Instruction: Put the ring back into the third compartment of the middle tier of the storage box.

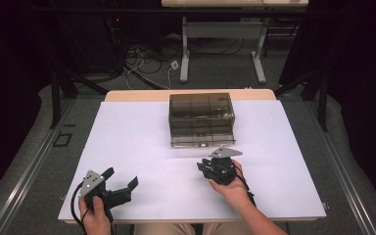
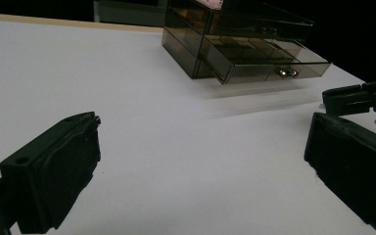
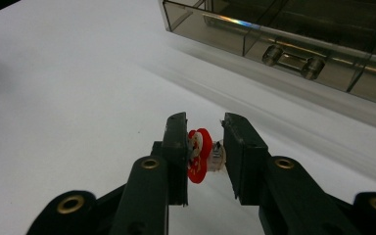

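left gripper: you carry a matte black body topped by a grey three-cornered plate with small dark holes.
left pads: broad, blocky, black, with a round hole in the top edge.
cable: black, looping back from behind your left jaws.
right gripper: black linkage arms behind the jaws, brass-coloured rivets at the pivots.
forearms: you wear no sleeves.

My right gripper pinches a small red piece; my left gripper sits low, jaws spread wide.
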A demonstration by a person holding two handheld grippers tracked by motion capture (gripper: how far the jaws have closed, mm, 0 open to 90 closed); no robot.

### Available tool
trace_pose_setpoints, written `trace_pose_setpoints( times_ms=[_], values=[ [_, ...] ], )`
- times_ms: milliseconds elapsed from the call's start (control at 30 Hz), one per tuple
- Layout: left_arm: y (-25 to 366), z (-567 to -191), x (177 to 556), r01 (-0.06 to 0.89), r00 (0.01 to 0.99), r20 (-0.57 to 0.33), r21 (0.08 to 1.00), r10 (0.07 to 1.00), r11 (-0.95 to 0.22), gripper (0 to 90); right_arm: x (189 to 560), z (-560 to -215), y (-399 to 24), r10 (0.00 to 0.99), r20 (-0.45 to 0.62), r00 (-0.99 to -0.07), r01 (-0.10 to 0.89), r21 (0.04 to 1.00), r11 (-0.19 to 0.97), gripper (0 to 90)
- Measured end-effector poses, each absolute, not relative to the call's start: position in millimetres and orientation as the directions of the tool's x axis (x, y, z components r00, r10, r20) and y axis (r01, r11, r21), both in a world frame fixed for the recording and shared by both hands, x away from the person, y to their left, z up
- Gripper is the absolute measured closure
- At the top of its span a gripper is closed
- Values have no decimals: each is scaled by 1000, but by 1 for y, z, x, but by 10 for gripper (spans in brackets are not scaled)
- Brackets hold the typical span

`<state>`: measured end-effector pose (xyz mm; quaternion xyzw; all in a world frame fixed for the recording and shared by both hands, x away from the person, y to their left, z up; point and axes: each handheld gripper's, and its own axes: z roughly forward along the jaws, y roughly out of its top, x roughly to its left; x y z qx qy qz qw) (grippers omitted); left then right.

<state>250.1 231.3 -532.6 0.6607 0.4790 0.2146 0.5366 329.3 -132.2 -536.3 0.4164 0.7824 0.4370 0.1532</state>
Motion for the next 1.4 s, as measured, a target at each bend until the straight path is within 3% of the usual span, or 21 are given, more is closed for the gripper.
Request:
trace_pose_setpoints(
  times_ms=[1400],
  values=[
    [232,-533,250,405,451,-232,913,862,34,4,353,-501,-143,806,108,-581,502,828,251,726]
  ],
)
